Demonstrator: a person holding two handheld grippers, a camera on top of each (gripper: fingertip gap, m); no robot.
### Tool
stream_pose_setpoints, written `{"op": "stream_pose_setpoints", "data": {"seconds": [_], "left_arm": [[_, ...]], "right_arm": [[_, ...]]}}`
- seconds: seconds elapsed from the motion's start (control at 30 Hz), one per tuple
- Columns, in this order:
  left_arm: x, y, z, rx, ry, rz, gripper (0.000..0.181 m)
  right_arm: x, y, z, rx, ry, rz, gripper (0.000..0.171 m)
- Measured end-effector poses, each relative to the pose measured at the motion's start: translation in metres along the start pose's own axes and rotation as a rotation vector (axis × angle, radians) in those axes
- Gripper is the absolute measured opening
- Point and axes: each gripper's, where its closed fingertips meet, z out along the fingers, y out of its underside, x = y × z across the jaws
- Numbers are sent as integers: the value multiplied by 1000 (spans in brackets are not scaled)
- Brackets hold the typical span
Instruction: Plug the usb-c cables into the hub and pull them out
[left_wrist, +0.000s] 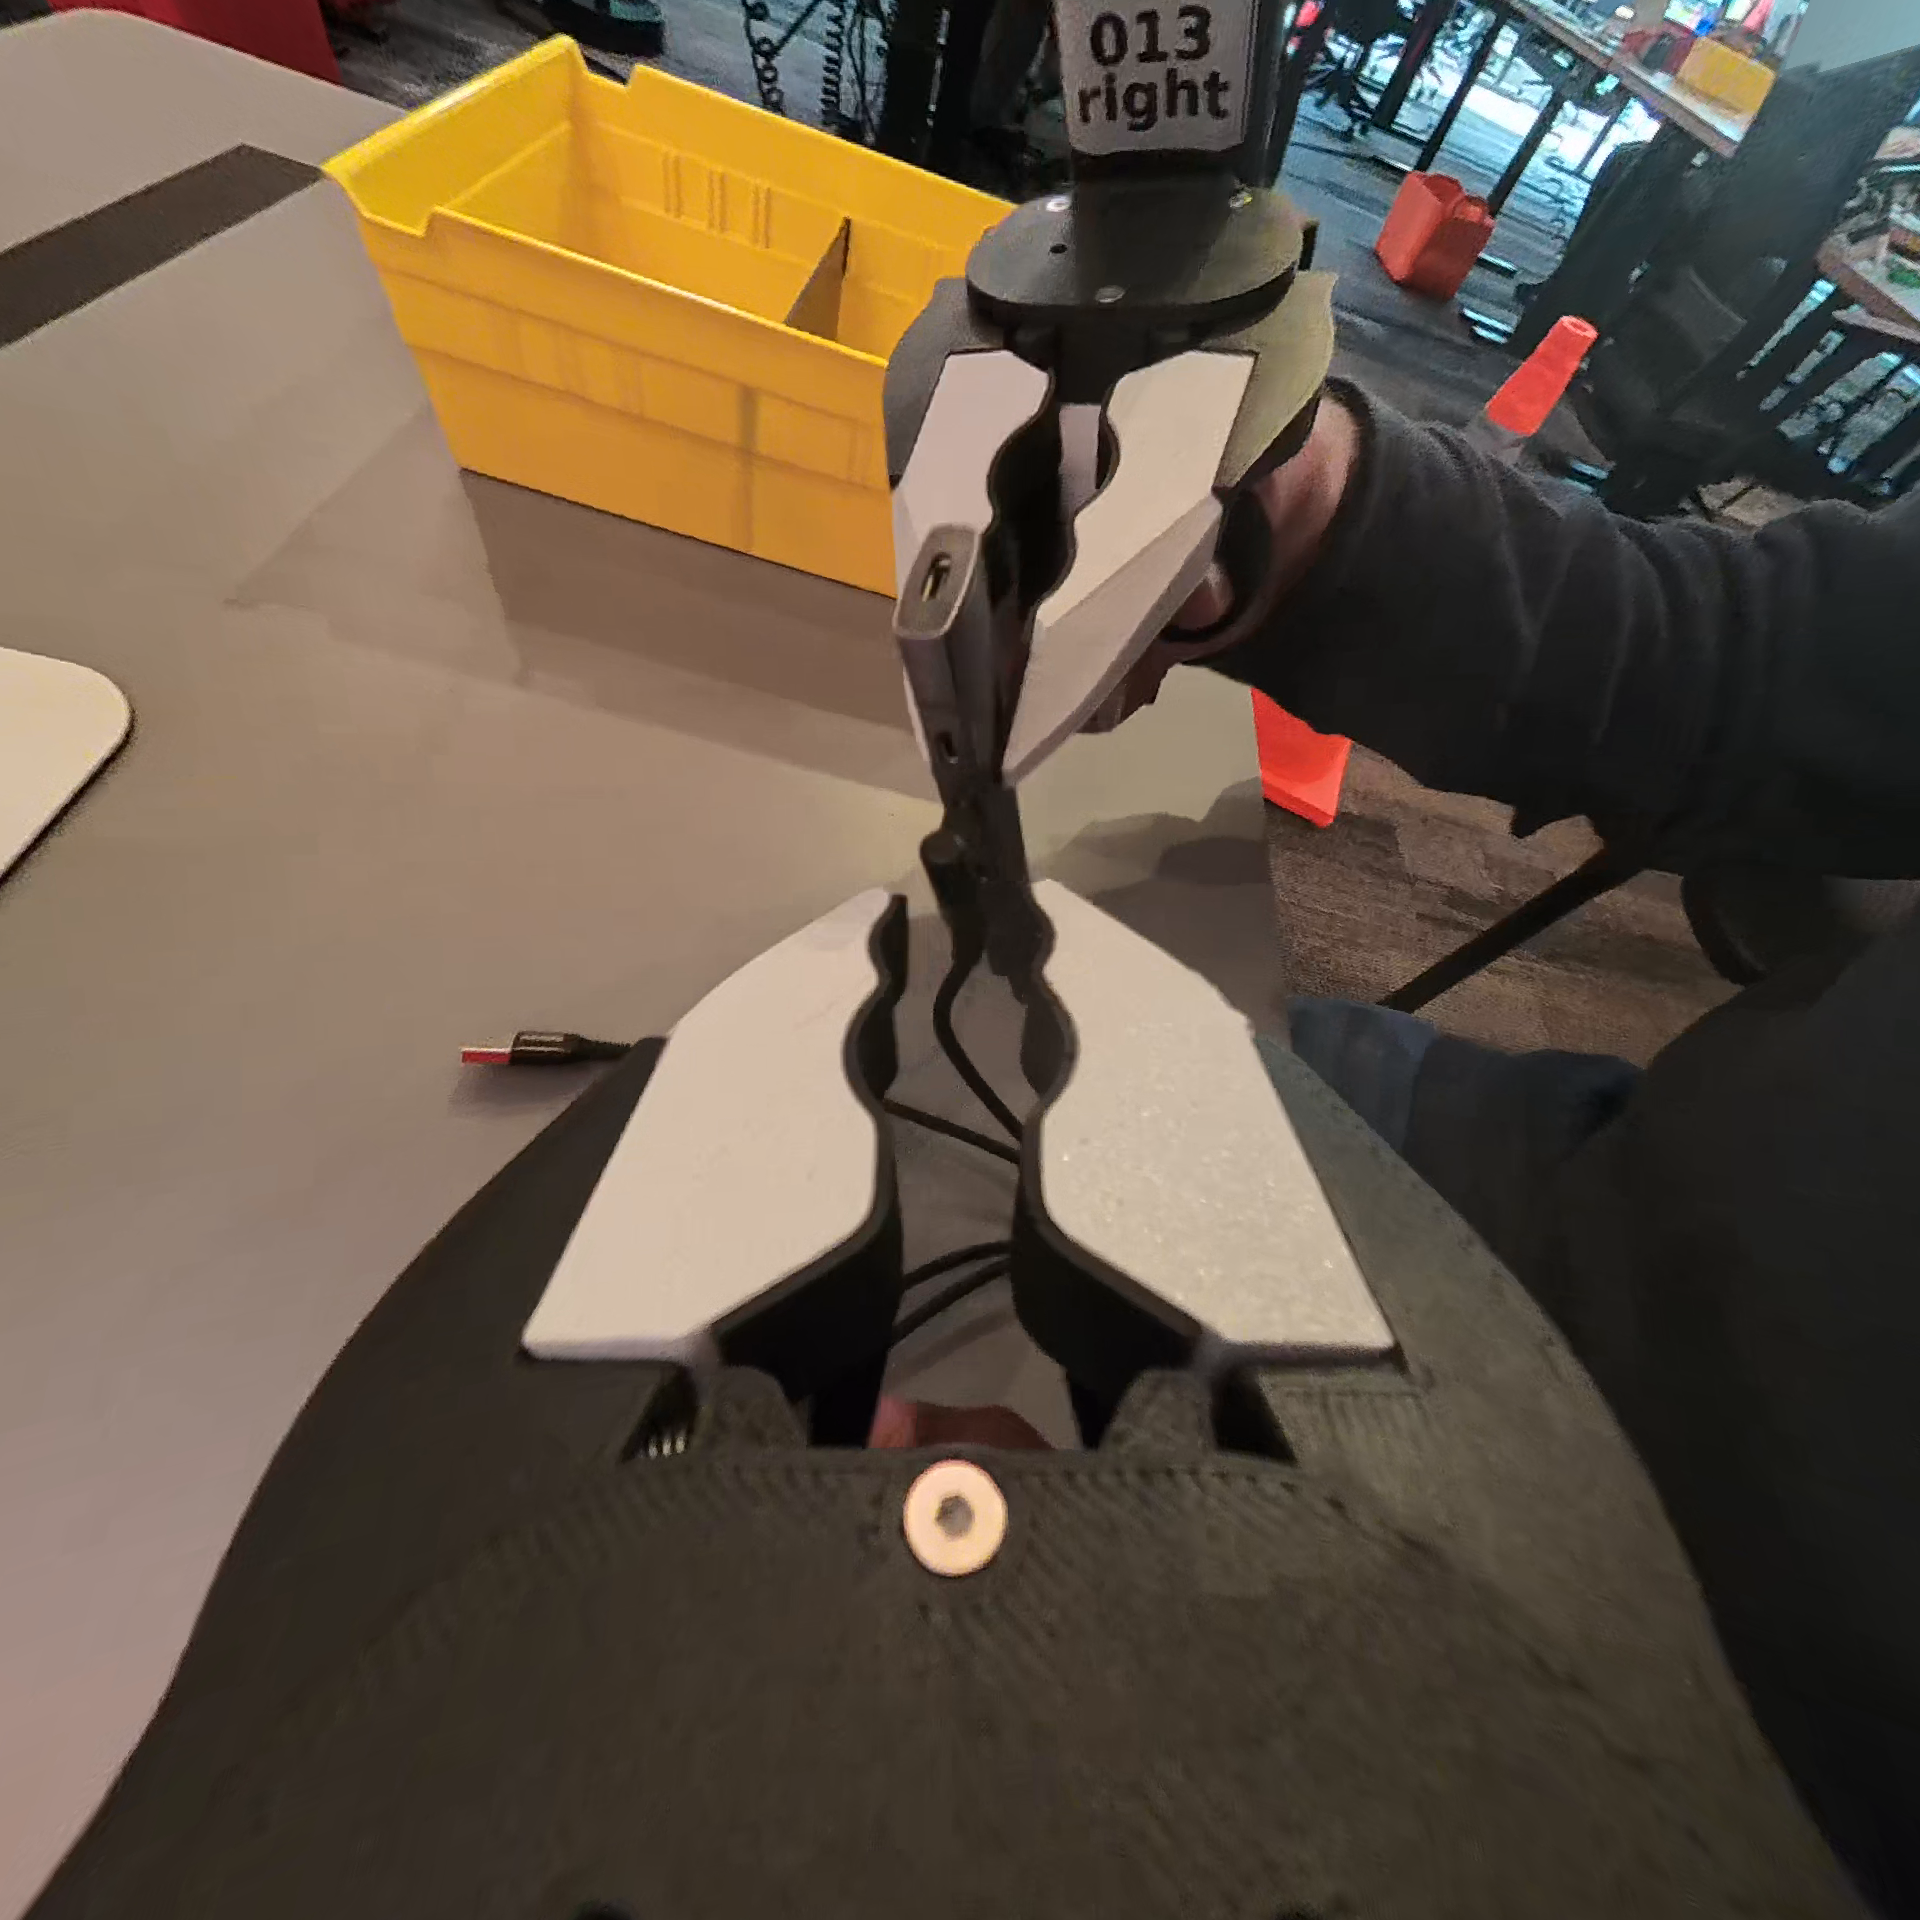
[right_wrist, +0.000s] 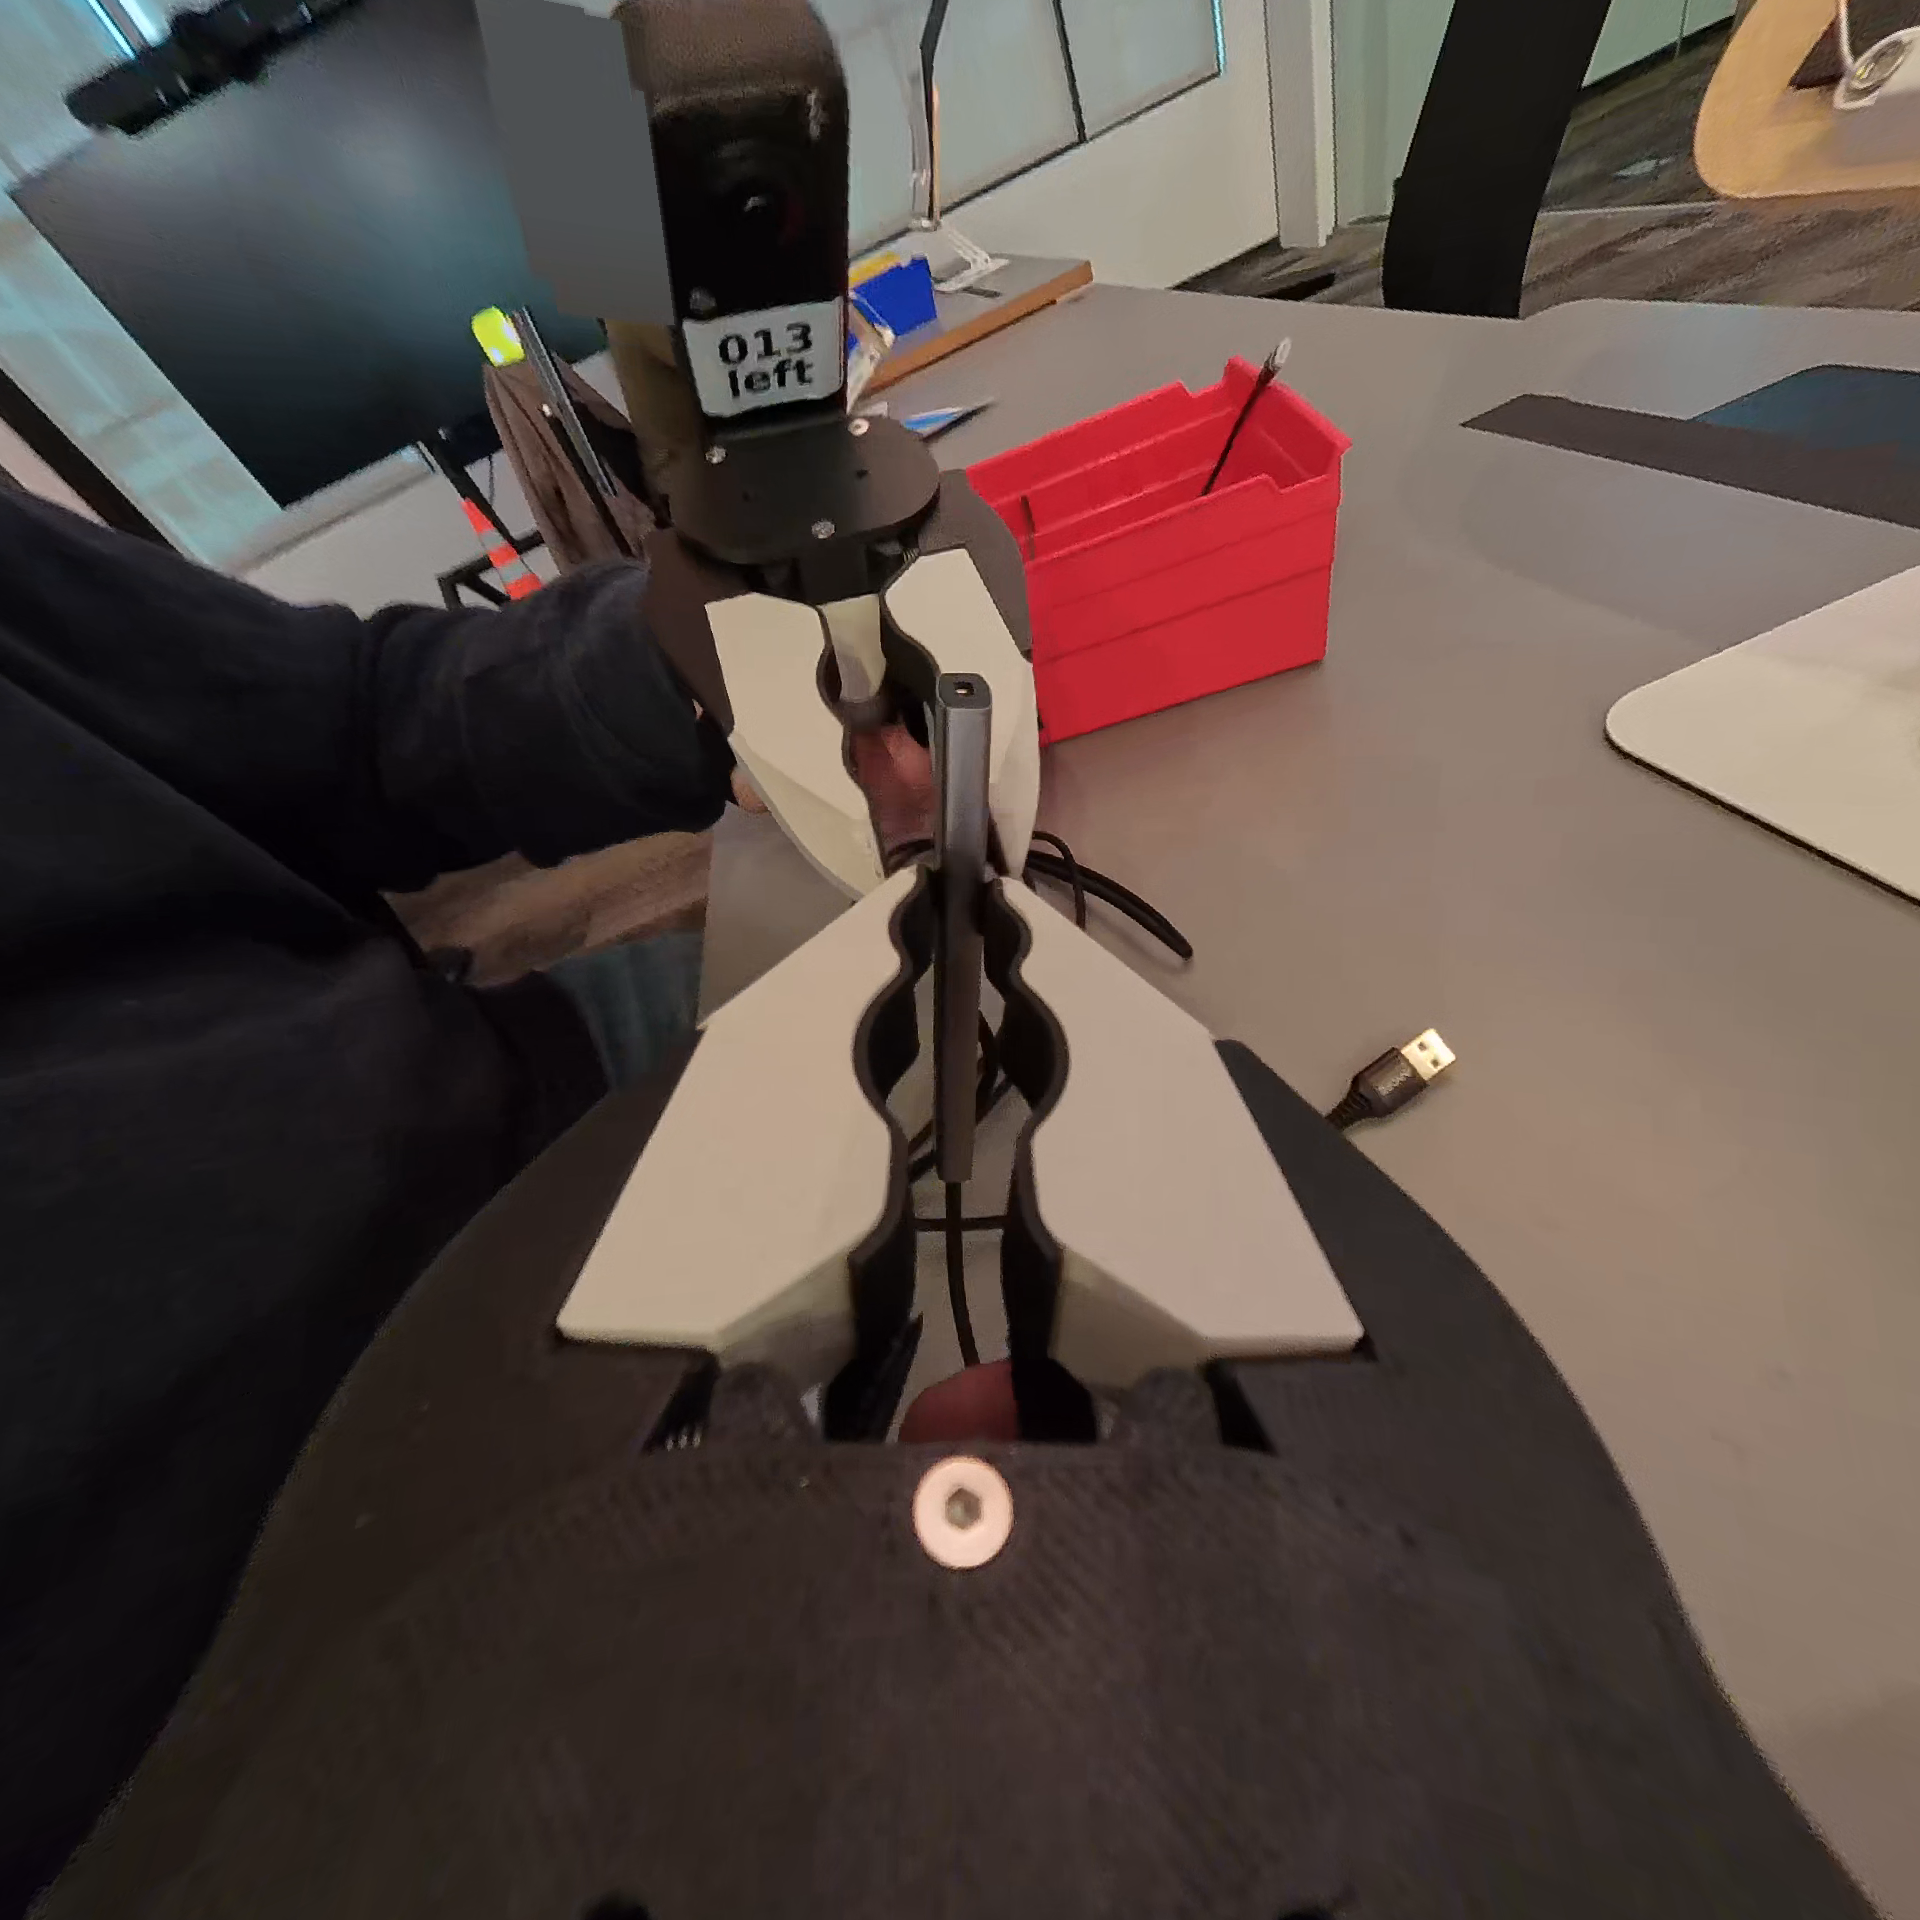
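Hub, a slim grey bar, sits off the bench, pinched edge-on in our right tongs, whose tips are drawn in against its two flat faces; one end pokes out past the tips and its own black lead trails back between the fingers. From the left wrist view we see the same hub slanting down out of the right tongs, with a port in its upper end face. Our left tongs are nearly closed, tips narrowed around a black plug that meets the hub's lower end; we cannot tell whether the plug is seated or only touching. Its cable hangs down through the gap between the fingers. We count two tongs, one hub, and one plug at it. One loose USB-A plug with a braided black cord lies flat on the bench, well apart from the hub. More black cable loops on the bench below the left tongs; how many strands we cannot say. We count two bins: one yellow bin and one red bin, both standing on the bench beyond the tongs.
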Motion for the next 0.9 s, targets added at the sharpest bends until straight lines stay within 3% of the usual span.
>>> {"op": "stream_pose_setpoints", "data": {"seconds": [0.13,0.3,0.47,0.63,0.73,0.83,0.9], "left_arm": [[-6,13,-20,-43,-83,18,35],[-5,55,-48,-241,-232,128,46],[17,118,-50,-496,-231,277,51],[18,161,-38,-646,-248,429,49],[25,160,-31,-624,-223,479,42],[29,159,-27,-615,-207,494,39],[29,159,-28,-614,-215,495,40]], "right_arm": [[6,-1,-9,27,17,41,6],[8,9,-12,-12,45,61,6],[20,31,-7,-96,108,110,6],[32,53,0,-175,156,149,8],[42,71,4,-266,228,119,18],[43,80,9,-315,258,42,49],[44,76,4,-332,334,-88,57]]}}
